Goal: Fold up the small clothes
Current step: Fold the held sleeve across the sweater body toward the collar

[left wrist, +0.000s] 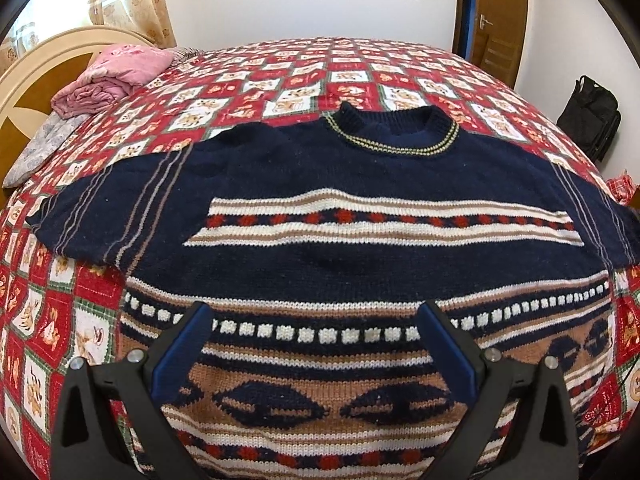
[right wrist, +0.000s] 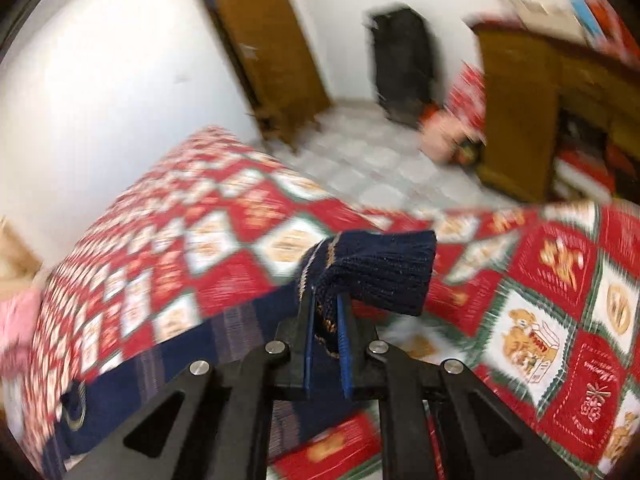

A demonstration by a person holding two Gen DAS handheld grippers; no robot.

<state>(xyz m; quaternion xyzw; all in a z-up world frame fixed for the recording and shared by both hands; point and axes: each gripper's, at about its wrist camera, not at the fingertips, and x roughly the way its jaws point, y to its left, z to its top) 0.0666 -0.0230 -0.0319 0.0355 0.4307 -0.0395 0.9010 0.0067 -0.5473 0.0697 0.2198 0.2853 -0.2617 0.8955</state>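
one sweater (left wrist: 360, 248) | left hand-held gripper (left wrist: 316, 320) agape (empty) | right hand-held gripper (right wrist: 325, 308) — pinching cuff (right wrist: 384, 272)

Sweater (left wrist: 360, 248): coarse matt knitted wool, ribbed cuff (right wrist: 384, 272).
Bedspread (left wrist: 280, 76): smooth printed cloth.
Left gripper (left wrist: 316, 344): matt black plastic, blue pads, shiny metal bolts.
Door (right wrist: 272, 48): brown wood.

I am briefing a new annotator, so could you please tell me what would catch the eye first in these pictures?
A navy patterned knit sweater lies spread flat, neck away from the camera, across a red patchwork bedspread, filling the left wrist view. The left gripper hovers open above its hem. In the right wrist view, the right gripper is shut on the sweater's sleeve cuff, lifted off the bedspread.
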